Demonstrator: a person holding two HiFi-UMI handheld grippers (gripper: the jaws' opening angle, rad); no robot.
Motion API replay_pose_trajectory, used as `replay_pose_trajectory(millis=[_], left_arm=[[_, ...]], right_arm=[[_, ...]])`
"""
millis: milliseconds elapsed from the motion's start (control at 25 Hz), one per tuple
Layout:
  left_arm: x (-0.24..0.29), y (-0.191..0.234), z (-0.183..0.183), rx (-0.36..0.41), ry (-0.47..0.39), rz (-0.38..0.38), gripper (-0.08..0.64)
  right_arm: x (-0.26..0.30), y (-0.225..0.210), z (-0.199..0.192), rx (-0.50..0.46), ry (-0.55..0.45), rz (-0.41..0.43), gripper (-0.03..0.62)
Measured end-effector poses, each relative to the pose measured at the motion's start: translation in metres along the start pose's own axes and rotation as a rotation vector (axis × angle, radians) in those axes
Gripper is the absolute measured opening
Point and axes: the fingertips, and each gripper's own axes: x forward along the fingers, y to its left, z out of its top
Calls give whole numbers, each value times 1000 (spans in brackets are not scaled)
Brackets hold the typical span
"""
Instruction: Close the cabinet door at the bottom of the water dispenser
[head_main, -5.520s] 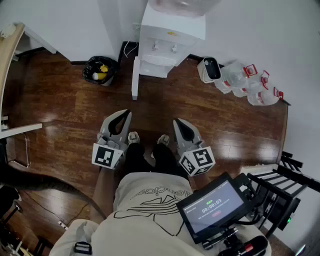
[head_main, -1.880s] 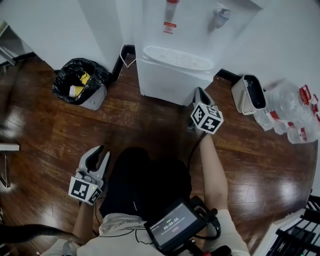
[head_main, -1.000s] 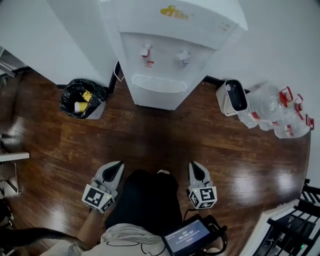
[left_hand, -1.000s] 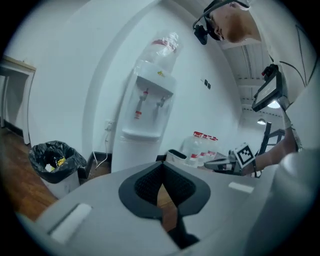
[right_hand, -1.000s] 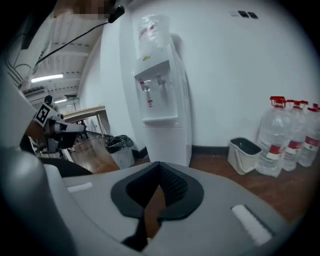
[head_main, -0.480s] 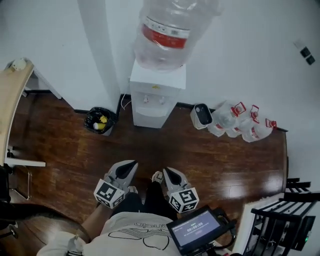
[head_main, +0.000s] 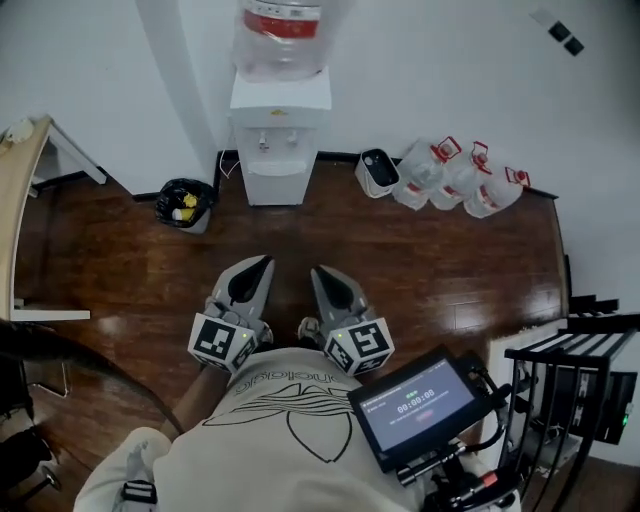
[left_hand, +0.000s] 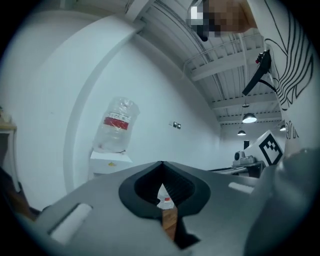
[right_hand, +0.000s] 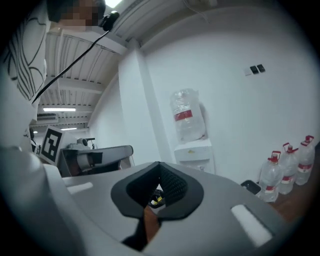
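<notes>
- Nearest to me, a flat black-framed screen (head_main: 420, 405) with glowing digits sits at my chest, over my pale shirt (head_main: 270, 440) printed with dark line work.
- My left gripper (head_main: 263, 263) is a smooth grey plastic shell with ribbed black pads and a black-and-white marker cube at its back. Its jaws are pressed together on nothing; in the left gripper view (left_hand: 161, 167) only a sliver of wood shows through the notch.
- My right gripper (head_main: 318, 273), built the same, also has its jaws together and empty (right_hand: 158, 169).
- Both hang side by side above the dark, glossy wooden plank floor (head_main: 420, 270), well apart from the dispenser.
- Farther off stand a bin lined with a crumpled black bag (head_main: 185, 203), a small white box with a black face (head_main: 378, 172), and clear plastic jugs with red caps (head_main: 455, 180).
- Against the white wall (head_main: 450, 70) stands the white boxy plastic water dispenser (head_main: 278, 120), with a clear upturned bottle with a red label (head_main: 282, 30) on top.
- Its cabinet door (head_main: 275, 192) at the bottom lies flush with the body.
</notes>
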Motion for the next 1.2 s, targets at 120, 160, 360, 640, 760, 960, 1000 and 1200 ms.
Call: replay_pose_trajectory(millis=[120, 160, 360, 640, 760, 960, 1000, 1200], left_arm=[[-5, -14, 0, 10, 20, -9, 18], [-10, -19, -3, 10, 33, -8, 18], [-29, -33, -8, 15, 56, 1, 18], [-42, -36, 0, 6, 40, 18, 18], [-48, -27, -1, 13, 32, 33, 18], [-47, -24, -6, 4, 53, 43, 18], [-46, -23, -7, -3, 52, 45, 18], [-34, -17, -7, 17, 21, 20, 18]], right_arm=[[-13, 9, 10, -30, -41, 18, 2], [-18, 14, 13, -46, -51, 24, 2], [-26, 30, 15, -104, -69, 30, 2], [-32, 43, 22, -112, -80, 35, 2], [-24, 52, 21, -116, -75, 57, 2], [-19, 57, 15, -111, -71, 86, 2], [-19, 56, 15, -119, -67, 83, 2], [-10, 52, 15, -143, -56, 83, 2]])
